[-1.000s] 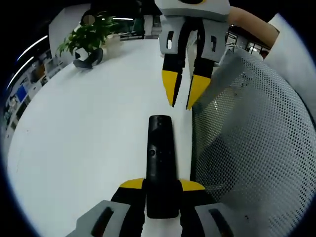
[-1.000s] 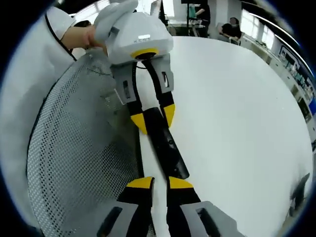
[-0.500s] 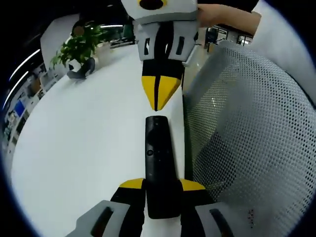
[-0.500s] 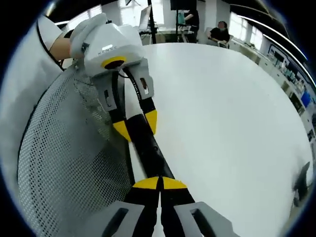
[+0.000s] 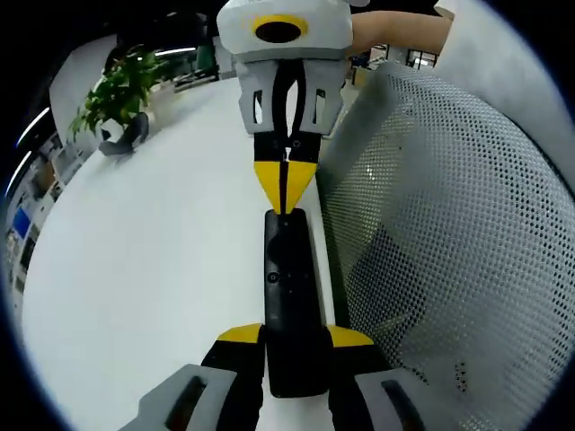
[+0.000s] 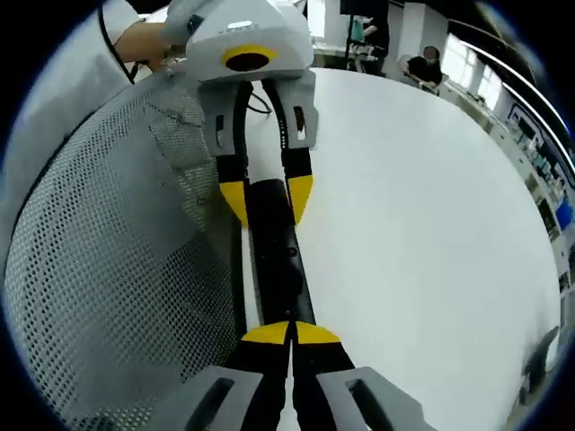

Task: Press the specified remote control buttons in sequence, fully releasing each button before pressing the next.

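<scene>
A black remote (image 5: pixel 289 287) lies lengthwise on the white table (image 5: pixel 153 251), its near end clamped between my left gripper's (image 5: pixel 295 334) yellow-tipped jaws. My right gripper (image 5: pixel 285 189) comes in from the top, shut, with its joined yellow tips resting at the remote's far end. In the right gripper view my right gripper (image 6: pixel 290 333) stands shut over one end of the remote (image 6: pixel 274 247), and the left gripper (image 6: pixel 266 197) grips the remote's other end from both sides. A small round button (image 5: pixel 271 278) shows on the remote's face.
A grey mesh chair back (image 5: pixel 449 233) stands right beside the remote, at the table's edge; it is also the mesh (image 6: pixel 117 260) in the right gripper view. A potted plant (image 5: pixel 117 85) sits at the far table side. A sleeve (image 6: pixel 54 99) shows behind the mesh.
My right gripper has gone from open to shut and has come down until its tips meet the remote's far end. The left gripper keeps its hold on the remote.
</scene>
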### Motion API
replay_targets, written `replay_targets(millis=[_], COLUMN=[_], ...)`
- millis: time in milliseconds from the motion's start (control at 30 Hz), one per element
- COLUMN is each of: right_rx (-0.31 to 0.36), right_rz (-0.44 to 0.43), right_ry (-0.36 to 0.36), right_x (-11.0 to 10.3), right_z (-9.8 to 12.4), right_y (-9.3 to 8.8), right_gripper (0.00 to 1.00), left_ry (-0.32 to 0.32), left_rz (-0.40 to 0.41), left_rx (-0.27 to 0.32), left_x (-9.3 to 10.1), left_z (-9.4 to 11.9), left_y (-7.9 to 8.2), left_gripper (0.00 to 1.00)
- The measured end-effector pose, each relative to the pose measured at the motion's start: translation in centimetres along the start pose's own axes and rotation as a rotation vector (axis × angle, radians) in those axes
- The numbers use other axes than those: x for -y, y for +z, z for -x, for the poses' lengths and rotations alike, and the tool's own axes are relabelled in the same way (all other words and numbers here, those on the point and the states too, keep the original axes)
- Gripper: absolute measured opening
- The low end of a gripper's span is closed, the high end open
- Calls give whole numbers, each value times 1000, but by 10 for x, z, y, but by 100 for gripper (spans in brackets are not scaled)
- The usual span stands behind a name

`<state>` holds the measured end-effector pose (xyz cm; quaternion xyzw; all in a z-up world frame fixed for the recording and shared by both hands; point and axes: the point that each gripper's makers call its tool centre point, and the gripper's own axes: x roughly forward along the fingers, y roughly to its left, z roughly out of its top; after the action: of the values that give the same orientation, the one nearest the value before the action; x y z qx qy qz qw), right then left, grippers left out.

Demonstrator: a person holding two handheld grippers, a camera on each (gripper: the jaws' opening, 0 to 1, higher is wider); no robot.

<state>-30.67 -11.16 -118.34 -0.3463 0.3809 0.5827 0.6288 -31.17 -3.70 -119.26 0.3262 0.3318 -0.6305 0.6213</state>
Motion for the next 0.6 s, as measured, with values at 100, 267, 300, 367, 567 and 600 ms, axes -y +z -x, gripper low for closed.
replay_targets(millis=[100, 267, 300, 367, 567, 600], right_rx=[-20, -85, -86, -47, 14, 11], right_rz=[75, 174, 153, 95, 12, 20], right_ry=[-24, -41, -43, -38, -49, -51], right_x=[1, 1, 3, 3, -2, -2], right_z=[0, -2, -1, -1, 2, 2], right_y=[-1, 0, 0, 0, -1, 0], right_gripper=[0, 0, 0, 0, 0, 0], left_ry=[-4, -15, -20, -25, -22, -21], left_rz=[-6, -24, -28, -38, -37, -36], left_rx=[0, -32, -47, -61, -81, -82], left_x=[0, 0, 0, 0, 1, 1], left_z=[0, -1, -1, -1, -1, -1], left_y=[0, 1, 1, 1, 0, 0], left_gripper=[25, 25, 25, 25, 25, 25])
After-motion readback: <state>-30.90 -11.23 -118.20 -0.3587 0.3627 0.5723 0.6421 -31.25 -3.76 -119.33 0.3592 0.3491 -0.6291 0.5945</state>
